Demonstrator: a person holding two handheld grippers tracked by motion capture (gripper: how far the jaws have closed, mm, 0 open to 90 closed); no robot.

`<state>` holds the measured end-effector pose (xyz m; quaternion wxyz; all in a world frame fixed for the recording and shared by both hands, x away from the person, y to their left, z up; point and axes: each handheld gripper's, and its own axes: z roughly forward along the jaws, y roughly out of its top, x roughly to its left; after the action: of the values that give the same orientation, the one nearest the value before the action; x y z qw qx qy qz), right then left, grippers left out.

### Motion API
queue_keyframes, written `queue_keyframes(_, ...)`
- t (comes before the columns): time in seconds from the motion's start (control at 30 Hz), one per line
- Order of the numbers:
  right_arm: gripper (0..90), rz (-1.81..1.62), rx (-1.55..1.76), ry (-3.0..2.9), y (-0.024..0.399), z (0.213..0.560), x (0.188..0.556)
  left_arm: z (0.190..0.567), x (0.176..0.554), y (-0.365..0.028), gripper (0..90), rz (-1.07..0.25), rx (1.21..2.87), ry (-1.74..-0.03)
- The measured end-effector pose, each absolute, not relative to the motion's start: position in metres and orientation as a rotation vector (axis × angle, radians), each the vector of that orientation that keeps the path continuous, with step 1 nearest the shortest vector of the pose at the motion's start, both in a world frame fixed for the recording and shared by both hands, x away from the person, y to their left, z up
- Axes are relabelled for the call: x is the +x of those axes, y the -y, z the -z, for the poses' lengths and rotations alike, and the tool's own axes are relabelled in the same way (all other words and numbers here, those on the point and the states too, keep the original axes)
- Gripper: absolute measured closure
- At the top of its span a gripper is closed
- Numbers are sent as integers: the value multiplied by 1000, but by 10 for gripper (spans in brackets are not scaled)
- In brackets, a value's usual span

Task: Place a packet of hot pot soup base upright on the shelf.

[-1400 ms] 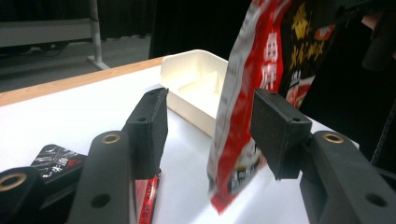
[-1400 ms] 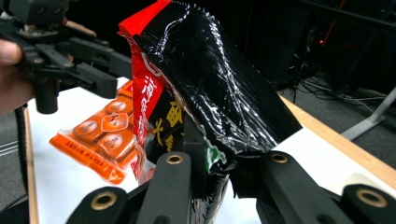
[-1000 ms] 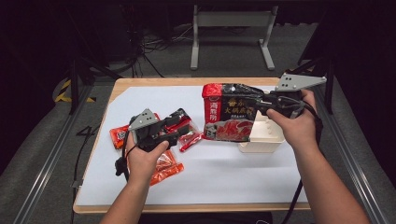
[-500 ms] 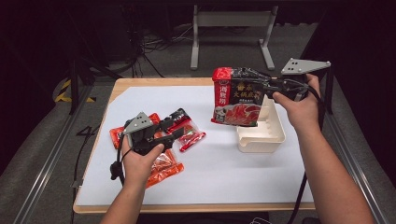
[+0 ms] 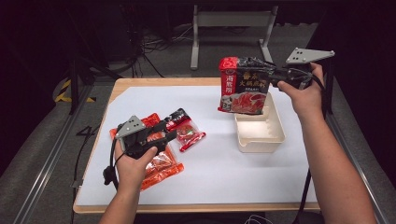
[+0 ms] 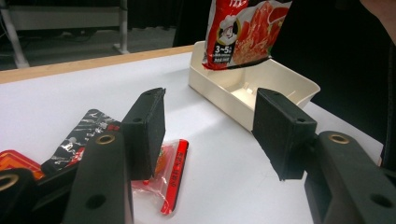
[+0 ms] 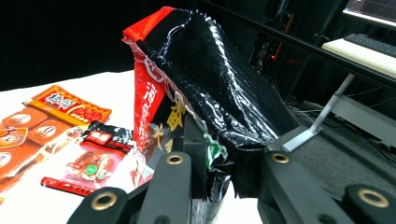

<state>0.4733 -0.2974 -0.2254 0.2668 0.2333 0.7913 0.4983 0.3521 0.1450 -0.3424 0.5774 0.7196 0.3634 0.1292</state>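
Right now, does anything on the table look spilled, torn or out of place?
Nothing looks spilled or torn. The right gripper holds the large red-and-black pouch above the cream tray, its top crumpled in the jaws. The small sachets lie loosely overlapped by the open left gripper.

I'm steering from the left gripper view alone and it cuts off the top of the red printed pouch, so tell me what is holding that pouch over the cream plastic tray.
Observer: The right gripper holds it; in the right gripper view its fingers pinch the crinkled black-and-red edge of the red printed pouch.
Operator: Say whether the pouch sits in the tray.
Observer: No. In the high view it hangs upright above the far end of the cream plastic tray, lifted off the table.
Operator: Report what lies under my hand.
Observer: The high view shows a flat orange-red foil packet beneath the left gripper, whose fingers stand apart with nothing between them.
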Motion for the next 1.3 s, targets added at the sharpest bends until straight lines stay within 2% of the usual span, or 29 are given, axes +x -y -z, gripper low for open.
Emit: queue_keyframes(1.3, 788, -1274, 568, -2044, 329, 243, 524, 350, 350, -152, 435, -301, 1681, -888)
